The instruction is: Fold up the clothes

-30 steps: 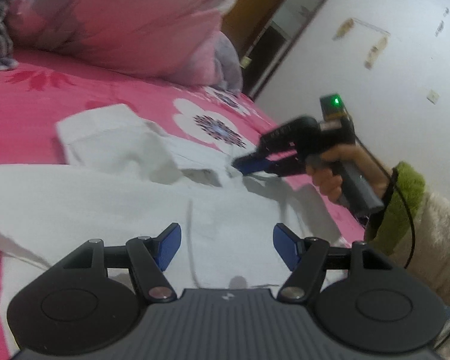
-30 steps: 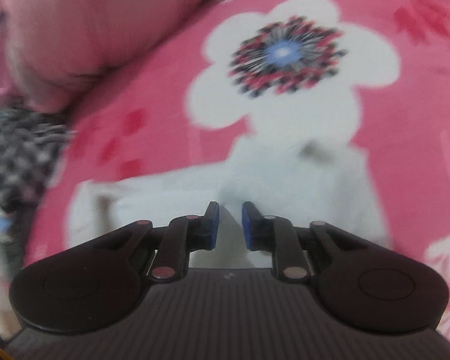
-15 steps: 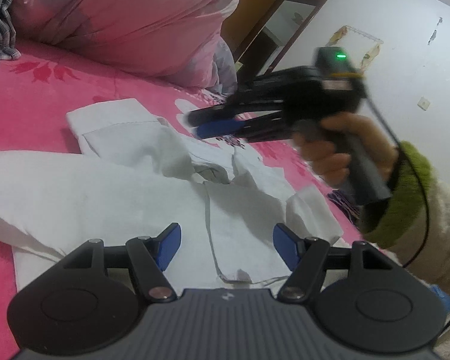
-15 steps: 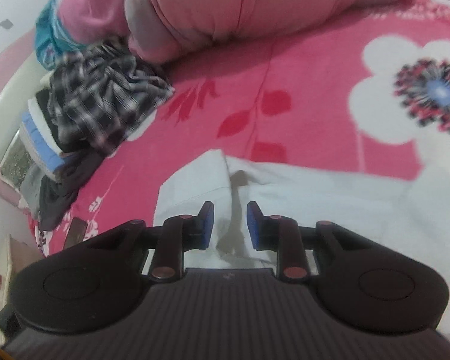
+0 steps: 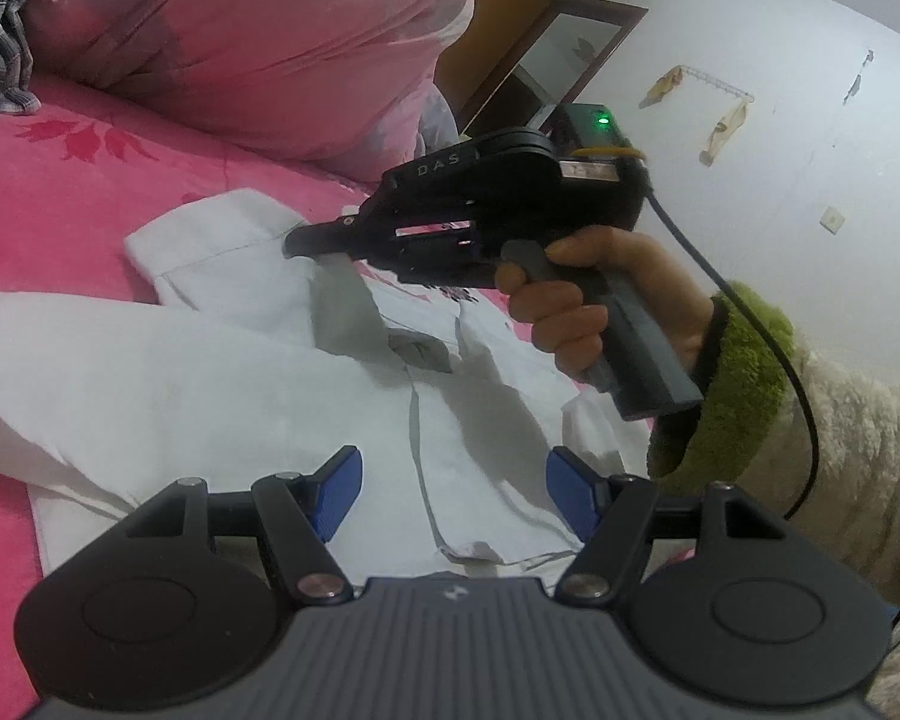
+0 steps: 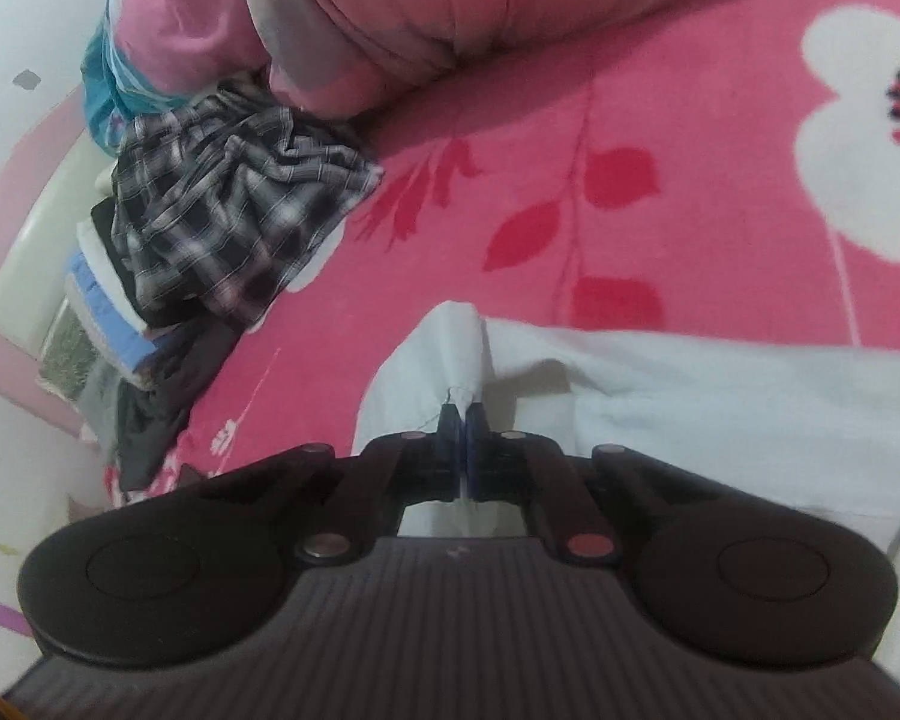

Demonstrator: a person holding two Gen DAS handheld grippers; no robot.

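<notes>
A white shirt [image 5: 210, 372] lies spread on the pink flowered bedsheet [image 5: 60, 192]. Low over its near part, beside the button seam, my left gripper [image 5: 453, 468] stands open with nothing between its blue pads. A hand [image 5: 570, 312] holds my right gripper [image 5: 297, 242] over the far sleeve end of the shirt. In the right wrist view the right gripper [image 6: 463, 414] is shut, pinching a raised ridge of the white shirt [image 6: 690, 396] near its far left edge.
A big pink quilt [image 5: 240, 42] is heaped at the head of the bed. A crumpled plaid garment [image 6: 228, 216] lies on a pile of folded clothes [image 6: 108, 312] at the bed's left edge. A wooden cabinet [image 5: 510, 60] and a white wall stand beyond.
My right gripper swung left across the shirt to its sleeve end, then its jaws closed on a fold of white cloth. The left gripper stayed open and barely moved.
</notes>
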